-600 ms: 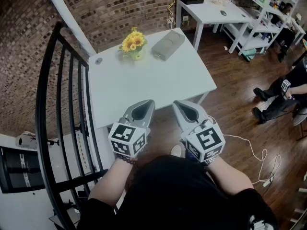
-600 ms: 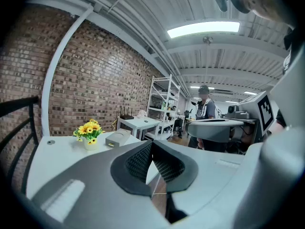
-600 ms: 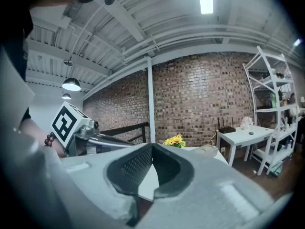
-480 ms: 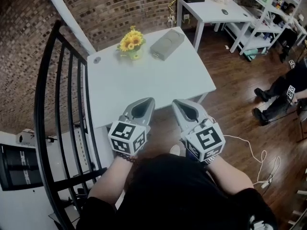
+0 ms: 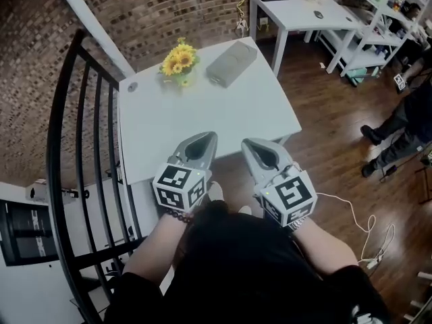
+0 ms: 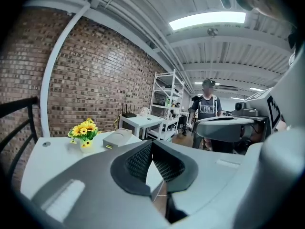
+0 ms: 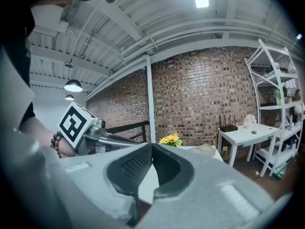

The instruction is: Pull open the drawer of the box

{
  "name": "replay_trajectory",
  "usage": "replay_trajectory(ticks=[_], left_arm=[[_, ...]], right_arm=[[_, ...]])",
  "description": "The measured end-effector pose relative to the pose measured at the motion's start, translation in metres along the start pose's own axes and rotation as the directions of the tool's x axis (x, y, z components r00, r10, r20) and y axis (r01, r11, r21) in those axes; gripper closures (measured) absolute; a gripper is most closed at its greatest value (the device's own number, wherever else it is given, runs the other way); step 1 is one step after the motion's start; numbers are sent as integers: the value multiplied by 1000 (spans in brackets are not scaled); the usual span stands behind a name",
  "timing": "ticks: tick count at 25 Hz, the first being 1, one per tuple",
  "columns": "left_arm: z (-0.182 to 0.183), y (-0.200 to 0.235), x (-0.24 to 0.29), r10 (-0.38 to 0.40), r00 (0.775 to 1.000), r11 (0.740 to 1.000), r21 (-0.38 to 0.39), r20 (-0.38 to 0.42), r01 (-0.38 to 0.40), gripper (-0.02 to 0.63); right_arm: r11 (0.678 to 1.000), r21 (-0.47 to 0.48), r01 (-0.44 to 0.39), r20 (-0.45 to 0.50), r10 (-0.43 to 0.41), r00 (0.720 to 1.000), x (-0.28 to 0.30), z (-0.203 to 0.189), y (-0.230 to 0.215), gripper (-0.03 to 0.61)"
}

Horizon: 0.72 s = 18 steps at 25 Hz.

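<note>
Holding my left gripper and right gripper pressed together, empty, at the worktop's near edge. The box sits far off, its drawer indistinct.

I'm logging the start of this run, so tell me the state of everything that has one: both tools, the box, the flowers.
Left tool: shut, empty, held near the table's near edge.
Right tool: shut, empty, beside the left one.
Box: on the table's far side, looks closed, untouched.
Flowers: upright in their pot, next to the box.
</note>
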<state>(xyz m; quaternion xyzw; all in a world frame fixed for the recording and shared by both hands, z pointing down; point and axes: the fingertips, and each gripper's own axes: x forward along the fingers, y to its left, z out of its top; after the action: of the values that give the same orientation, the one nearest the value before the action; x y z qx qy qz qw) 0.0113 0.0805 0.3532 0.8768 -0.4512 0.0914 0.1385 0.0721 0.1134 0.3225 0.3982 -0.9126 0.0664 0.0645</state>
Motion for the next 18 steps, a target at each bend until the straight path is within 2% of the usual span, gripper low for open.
replay_trajectory(ticks=[8,18], left_arm=[[1,23,40,-9,1000,1000,-10,-17,9,578],[1,88,105,5,999,991,-135,-47,-12,555]], right_arm=[[1000,-9,28,-11,-28,1000,19,0,-28,589],[999,-17,32,-92,-34,995,78,-1,-72,589]])
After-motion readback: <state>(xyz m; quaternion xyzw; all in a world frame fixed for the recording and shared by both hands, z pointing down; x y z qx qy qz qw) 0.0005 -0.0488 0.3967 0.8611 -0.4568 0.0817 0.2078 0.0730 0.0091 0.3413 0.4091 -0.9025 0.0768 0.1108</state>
